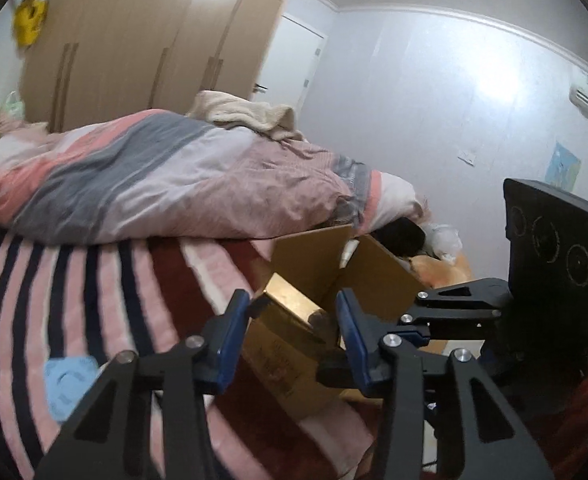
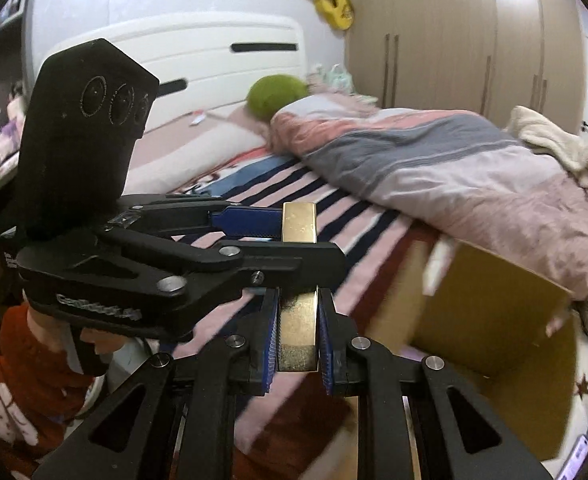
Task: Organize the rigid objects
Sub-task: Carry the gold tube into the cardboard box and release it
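Note:
A long gold box point(image 2: 298, 320) is clamped between the blue pads of my right gripper point(image 2: 298, 300), which holds it above the striped bed. In the left wrist view the same gold box point(image 1: 290, 304) lies between the wide-apart fingers of my left gripper point(image 1: 294, 320), with the right gripper point(image 1: 374, 344) coming in from the right. The left gripper also shows in the right wrist view point(image 2: 278, 236), its jaws on either side of the box's far end, apparently not pressing it. An open cardboard box point(image 1: 334, 268) stands on the bed just behind; it also shows at the right of the right wrist view point(image 2: 490, 316).
A rumpled pink and grey quilt point(image 1: 166, 176) lies across the bed beyond the cardboard box. A green pillow point(image 2: 276, 96) sits by the white headboard point(image 2: 214, 56). Tall wooden wardrobes point(image 1: 154, 40) stand behind the bed. A blue patch point(image 1: 68, 384) marks the striped sheet.

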Demonstrator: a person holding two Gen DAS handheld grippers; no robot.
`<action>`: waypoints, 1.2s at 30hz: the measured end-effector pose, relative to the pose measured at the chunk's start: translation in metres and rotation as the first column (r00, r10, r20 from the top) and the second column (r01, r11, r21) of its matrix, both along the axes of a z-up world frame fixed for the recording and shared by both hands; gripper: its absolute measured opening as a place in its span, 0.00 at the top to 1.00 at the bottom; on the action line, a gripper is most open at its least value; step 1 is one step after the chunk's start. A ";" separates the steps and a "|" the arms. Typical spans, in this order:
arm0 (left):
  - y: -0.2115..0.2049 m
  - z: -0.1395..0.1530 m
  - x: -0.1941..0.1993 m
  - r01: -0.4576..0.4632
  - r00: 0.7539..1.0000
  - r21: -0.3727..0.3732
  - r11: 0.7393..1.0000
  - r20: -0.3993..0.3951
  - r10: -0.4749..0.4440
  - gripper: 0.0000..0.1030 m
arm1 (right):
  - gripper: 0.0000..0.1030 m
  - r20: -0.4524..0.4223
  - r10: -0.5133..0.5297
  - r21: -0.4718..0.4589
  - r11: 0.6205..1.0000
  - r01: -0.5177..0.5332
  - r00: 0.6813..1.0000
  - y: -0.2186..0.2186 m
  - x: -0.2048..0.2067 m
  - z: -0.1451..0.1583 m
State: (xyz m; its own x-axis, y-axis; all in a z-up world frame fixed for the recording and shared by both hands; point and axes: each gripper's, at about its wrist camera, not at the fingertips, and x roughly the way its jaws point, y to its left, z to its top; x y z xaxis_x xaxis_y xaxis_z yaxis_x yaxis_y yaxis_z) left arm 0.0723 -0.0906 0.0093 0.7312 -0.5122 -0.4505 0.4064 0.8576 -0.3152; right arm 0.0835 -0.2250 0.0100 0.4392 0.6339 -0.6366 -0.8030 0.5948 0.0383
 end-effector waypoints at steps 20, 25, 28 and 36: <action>-0.105 -0.002 0.073 0.097 0.994 0.171 0.981 -0.069 -0.087 0.24 | 0.83 -0.048 -0.271 -0.125 0.957 0.263 0.961 -0.104 0.074 -0.032; -0.066 0.010 0.056 0.019 1.000 0.166 0.986 -0.028 -0.014 0.24 | 0.75 -0.051 -0.239 -0.120 0.965 0.232 0.970 -0.093 0.067 -0.028; -0.034 0.016 0.042 -0.050 0.999 0.169 0.984 -0.002 0.051 0.22 | 0.75 -0.049 -0.203 -0.105 0.975 0.197 0.978 -0.078 0.060 -0.024; 0.055 0.010 -0.007 -0.242 0.970 0.173 0.955 0.048 0.237 0.18 | 0.74 -0.031 -0.037 -0.087 0.996 0.034 0.999 0.002 0.030 -0.014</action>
